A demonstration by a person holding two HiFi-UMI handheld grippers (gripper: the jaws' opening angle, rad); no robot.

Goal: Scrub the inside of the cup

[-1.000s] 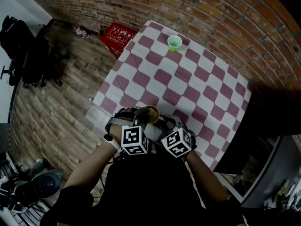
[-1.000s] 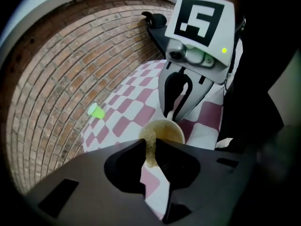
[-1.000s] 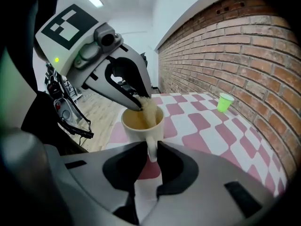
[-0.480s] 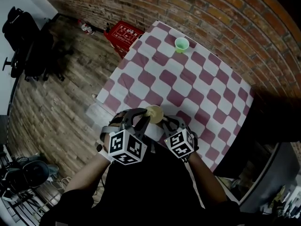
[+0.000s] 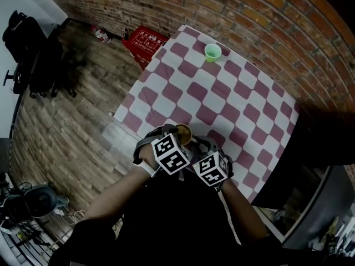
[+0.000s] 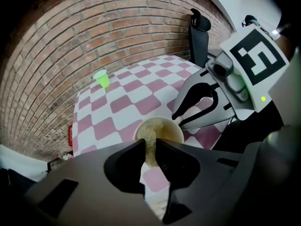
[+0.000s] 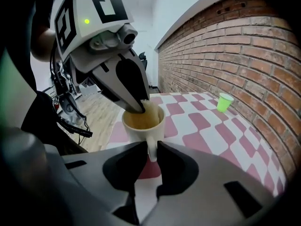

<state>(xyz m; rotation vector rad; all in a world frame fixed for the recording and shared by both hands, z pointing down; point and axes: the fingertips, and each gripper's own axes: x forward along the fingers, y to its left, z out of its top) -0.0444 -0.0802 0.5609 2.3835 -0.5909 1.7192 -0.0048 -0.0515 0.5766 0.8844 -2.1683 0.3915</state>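
Note:
A white cup with a brownish inside is held over the near edge of the checkered table. My right gripper is shut on its handle. My left gripper is shut on a yellowish sponge, and the sponge's far end dips inside the cup. From the right gripper view, the left gripper's fingers slant down to the cup's rim with the sponge at their tip. In the head view the cup sits just beyond both marker cubes.
A small green cup stands at the table's far end by the brick wall. A red crate lies on the wood floor left of the table, and black chairs stand farther left. The person's body fills the near side.
The left gripper has shifted right and toward the cup, its marker cube turning. The cup and right gripper have stayed nearly still.

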